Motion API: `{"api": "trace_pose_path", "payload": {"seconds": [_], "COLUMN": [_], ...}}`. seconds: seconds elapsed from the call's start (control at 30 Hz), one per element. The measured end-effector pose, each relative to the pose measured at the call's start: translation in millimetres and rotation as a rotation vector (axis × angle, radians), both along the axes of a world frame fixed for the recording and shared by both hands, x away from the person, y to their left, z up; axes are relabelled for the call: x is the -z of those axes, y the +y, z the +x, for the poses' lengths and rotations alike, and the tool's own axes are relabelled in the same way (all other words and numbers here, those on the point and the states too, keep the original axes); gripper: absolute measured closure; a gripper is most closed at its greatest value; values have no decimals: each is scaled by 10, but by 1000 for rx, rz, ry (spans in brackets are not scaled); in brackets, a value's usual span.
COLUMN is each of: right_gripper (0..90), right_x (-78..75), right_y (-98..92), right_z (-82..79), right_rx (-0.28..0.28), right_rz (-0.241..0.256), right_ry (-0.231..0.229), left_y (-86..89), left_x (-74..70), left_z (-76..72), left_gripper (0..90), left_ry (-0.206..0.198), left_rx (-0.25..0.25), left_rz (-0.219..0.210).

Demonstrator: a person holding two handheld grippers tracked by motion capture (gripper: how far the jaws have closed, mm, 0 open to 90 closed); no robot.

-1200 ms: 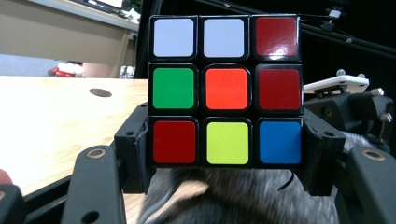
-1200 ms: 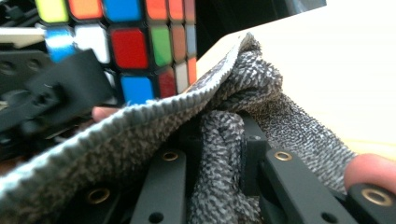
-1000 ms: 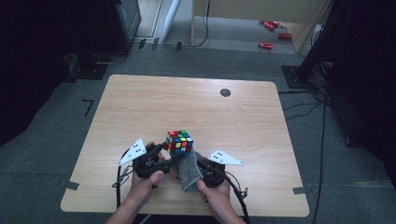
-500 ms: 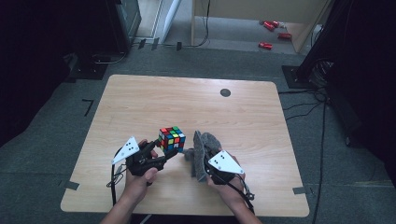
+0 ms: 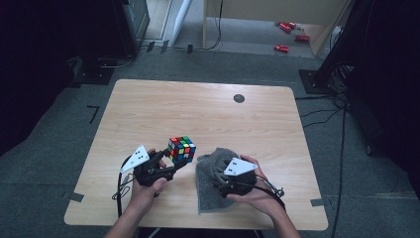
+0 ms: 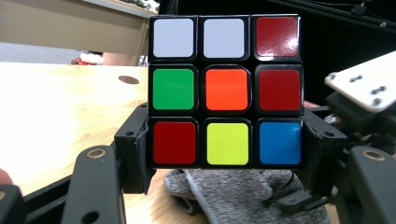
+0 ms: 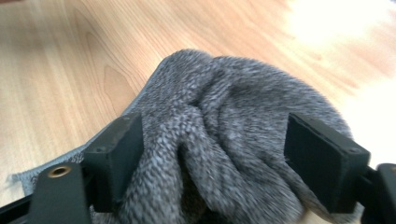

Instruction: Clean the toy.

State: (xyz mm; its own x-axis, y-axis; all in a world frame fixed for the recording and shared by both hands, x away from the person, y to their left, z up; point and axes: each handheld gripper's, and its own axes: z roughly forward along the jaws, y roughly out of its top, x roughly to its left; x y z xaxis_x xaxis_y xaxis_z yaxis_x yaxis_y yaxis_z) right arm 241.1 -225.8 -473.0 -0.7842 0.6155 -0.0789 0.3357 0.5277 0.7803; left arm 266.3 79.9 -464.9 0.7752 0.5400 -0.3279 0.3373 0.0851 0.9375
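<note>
Wiping the puzzle cube [image 5: 181,148] with the grey cloth [image 5: 210,181]

Held lifted in the left gripper [image 5: 171,161] jaws by its bottom layer, just left of the cloth; right gripper [image 5: 221,174] jaws bunched around cloth; best kept clamped squarely, pressing gently.
</note>
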Motion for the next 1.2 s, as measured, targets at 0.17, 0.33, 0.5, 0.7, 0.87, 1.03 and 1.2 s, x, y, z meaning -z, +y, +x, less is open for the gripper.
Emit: {"api": "trace_pose_path", "payload": {"seconds": [0.17,0.33,0.5,0.7,0.87,1.03,1.2], "right_gripper": [118,68,249,638,712,702,695], "right_x": [64,351,395,385,137,-374,-678], "right_y": [-20,125,44,-56,-157,-124,24], "right_z": [67,232,246,232,214,-9,-214], "right_rx": [21,92,130,182,239,221,169], "right_rz": [30,-105,-90,-54,99,296,430], "right_ry": [-19,55,103,83,68,-65,-119], "left_y": [-16,-59,-76,-117,-203,-314,-480], "left_x": [24,51,55,67,107,141,149], "left_z": [9,-2,-12,-25,-49,-99,-206], "left_gripper": [348,348,349,349,349,349,349], "left_ry": [6,9,4,12,-10,-45,-114], "left_rx": [10,35,50,67,78,98,147], "left_rz": [11,33,41,65,150,227,329]}}
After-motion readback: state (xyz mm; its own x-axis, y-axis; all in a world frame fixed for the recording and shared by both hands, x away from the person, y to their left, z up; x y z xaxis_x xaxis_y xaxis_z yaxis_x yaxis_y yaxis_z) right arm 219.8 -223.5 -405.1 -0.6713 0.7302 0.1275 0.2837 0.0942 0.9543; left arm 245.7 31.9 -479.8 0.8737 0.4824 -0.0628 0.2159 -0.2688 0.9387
